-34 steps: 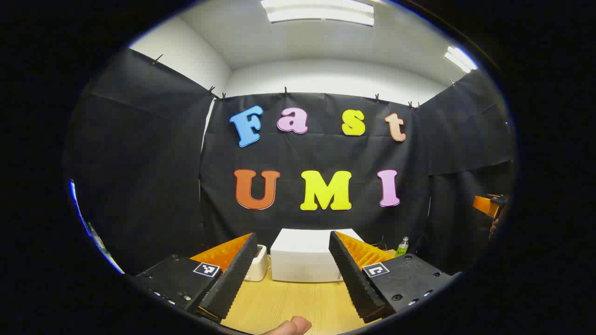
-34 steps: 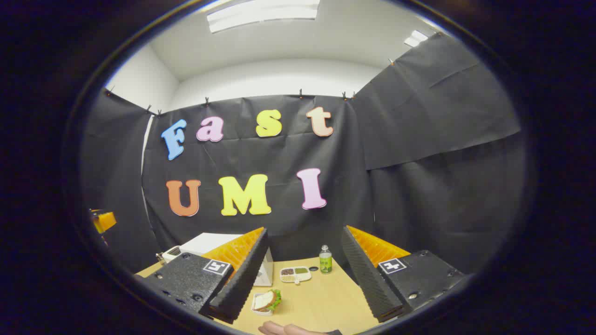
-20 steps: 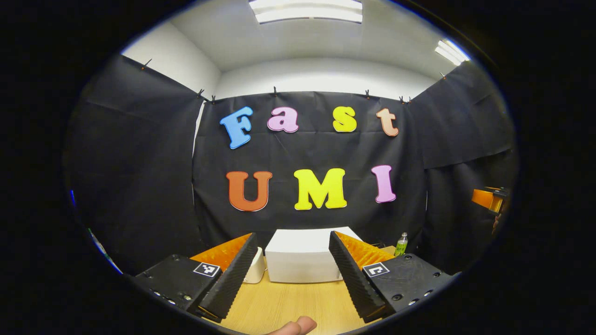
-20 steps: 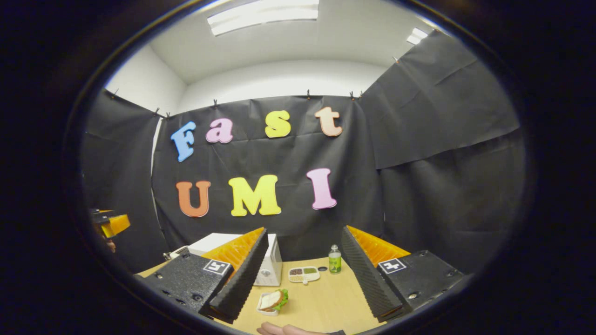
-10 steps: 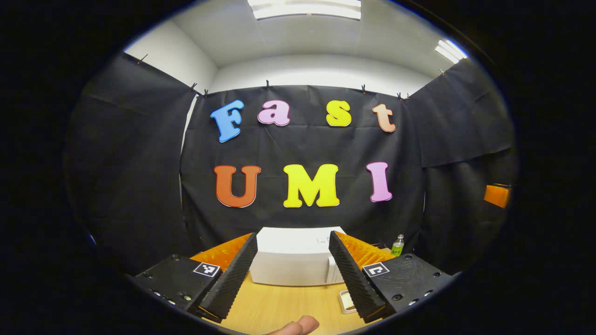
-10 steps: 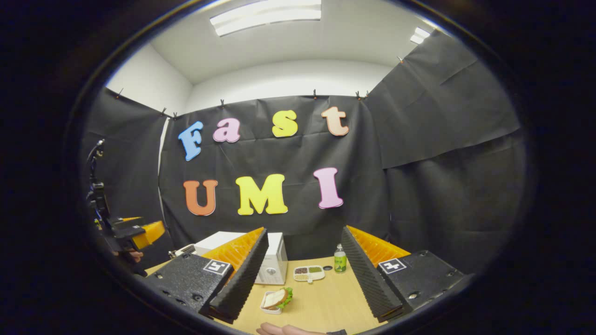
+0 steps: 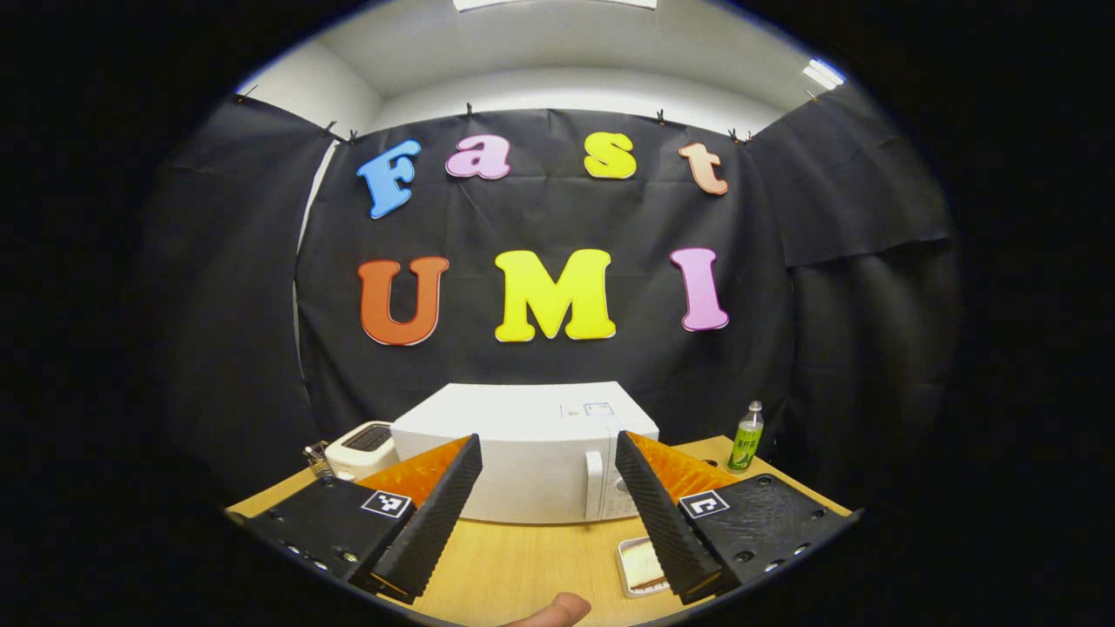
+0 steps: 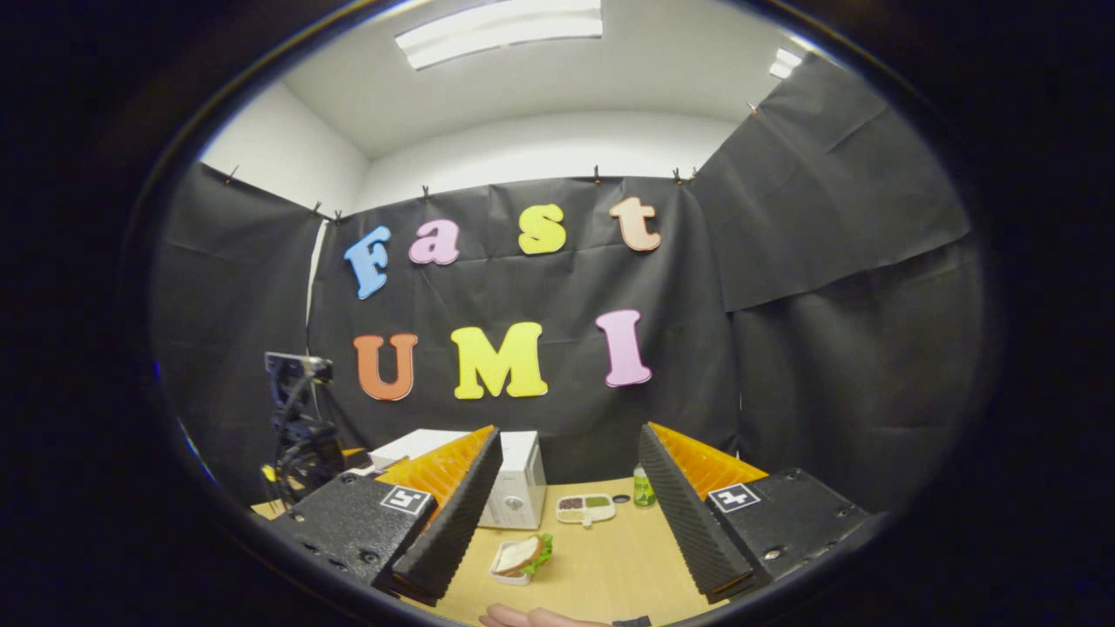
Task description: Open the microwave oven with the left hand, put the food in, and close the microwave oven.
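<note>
microwave oven (image 7: pixel 523 453): was plain white
table (image 7: pixel 523 566): was pale wood grain
left claw (image 7: pixel 547 509): had black ribbed pads, orange backs
bottle (image 7: pixel 746 435): was green, white cap
toaster (image 7: pixel 370 446): was off-white
sandwich (image 8: pixel 523 554): was brown bread, green leaf

I can read nothing: the small label on the microwave oven (image 7: pixel 523 453) top and the green bottle's (image 7: pixel 746 435) wrapper are too tiny.
</note>
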### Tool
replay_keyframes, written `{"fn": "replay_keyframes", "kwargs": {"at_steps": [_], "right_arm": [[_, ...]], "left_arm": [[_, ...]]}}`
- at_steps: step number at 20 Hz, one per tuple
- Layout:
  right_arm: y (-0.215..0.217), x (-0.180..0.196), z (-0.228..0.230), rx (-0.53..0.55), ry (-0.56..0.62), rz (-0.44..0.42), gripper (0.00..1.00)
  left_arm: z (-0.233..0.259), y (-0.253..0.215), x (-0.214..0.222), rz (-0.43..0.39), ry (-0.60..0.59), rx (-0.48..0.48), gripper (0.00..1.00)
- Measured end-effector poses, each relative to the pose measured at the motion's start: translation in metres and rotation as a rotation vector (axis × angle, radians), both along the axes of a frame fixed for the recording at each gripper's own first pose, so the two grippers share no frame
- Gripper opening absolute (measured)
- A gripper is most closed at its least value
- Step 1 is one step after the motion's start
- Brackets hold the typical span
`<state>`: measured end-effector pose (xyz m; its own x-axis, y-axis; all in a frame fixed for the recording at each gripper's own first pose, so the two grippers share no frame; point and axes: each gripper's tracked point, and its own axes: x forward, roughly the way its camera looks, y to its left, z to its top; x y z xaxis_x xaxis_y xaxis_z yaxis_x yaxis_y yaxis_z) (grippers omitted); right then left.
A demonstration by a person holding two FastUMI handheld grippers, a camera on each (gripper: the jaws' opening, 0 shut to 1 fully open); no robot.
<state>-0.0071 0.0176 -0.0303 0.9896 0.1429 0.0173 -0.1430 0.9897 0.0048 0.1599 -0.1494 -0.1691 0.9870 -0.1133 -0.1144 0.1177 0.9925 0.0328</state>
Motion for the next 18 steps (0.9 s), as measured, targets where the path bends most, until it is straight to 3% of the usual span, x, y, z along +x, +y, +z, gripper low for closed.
{"fn": "replay_keyframes", "kwargs": {"at_steps": [1,2,3,5,6,8,9,10,11,14,15,16,18], "right_arm": [[-0.001,0.002,-0.004,-0.001,0.003,0.0,1.0],[-0.004,0.004,-0.011,-0.003,0.01,0.0,0.91],[-0.005,0.006,-0.017,-0.003,0.019,0.001,1.0],[-0.008,0.008,-0.027,0.013,0.041,0.012,1.0],[-0.011,0.011,-0.03,0.026,0.045,0.014,0.91],[-0.022,0.018,-0.037,0.03,0.053,-0.003,0.91],[-0.029,0.021,-0.037,0.032,0.048,-0.017,1.0],[-0.035,0.024,-0.039,0.032,0.044,-0.031,1.0],[-0.04,0.026,-0.04,0.029,0.043,-0.045,0.91],[-0.055,0.034,-0.049,0.029,0.05,-0.072,0.91],[-0.059,0.037,-0.05,0.03,0.049,-0.08,1.0],[-0.064,0.039,-0.052,0.032,0.05,-0.086,0.91],[-0.07,0.044,-0.058,0.04,0.055,-0.097,0.91]], "left_arm": [[-0.016,-0.007,0.008,-0.01,0.016,-0.008,0.95],[-0.034,-0.013,0.016,-0.015,0.039,-0.019,0.95],[-0.051,-0.017,0.024,-0.014,0.062,-0.029,0.94],[-0.083,-0.025,0.039,-0.014,0.104,-0.045,0.94],[-0.095,-0.028,0.047,-0.015,0.112,-0.047,0.95],[-0.119,-0.035,0.064,-0.018,0.118,-0.042,0.95],[-0.13,-0.038,0.073,-0.013,0.123,-0.044,0.94],[-0.14,-0.038,0.08,-0.001,0.124,-0.041,0.95],[-0.148,-0.038,0.088,0.01,0.127,-0.038,0.95],[-0.16,-0.041,0.105,0.021,0.112,-0.046,0.95],[-0.159,-0.041,0.11,0.022,0.098,-0.05,0.95],[-0.162,-0.04,0.114,0.022,0.098,-0.051,0.95],[-0.168,-0.04,0.121,0.02,0.11,-0.049,0.94]]}}
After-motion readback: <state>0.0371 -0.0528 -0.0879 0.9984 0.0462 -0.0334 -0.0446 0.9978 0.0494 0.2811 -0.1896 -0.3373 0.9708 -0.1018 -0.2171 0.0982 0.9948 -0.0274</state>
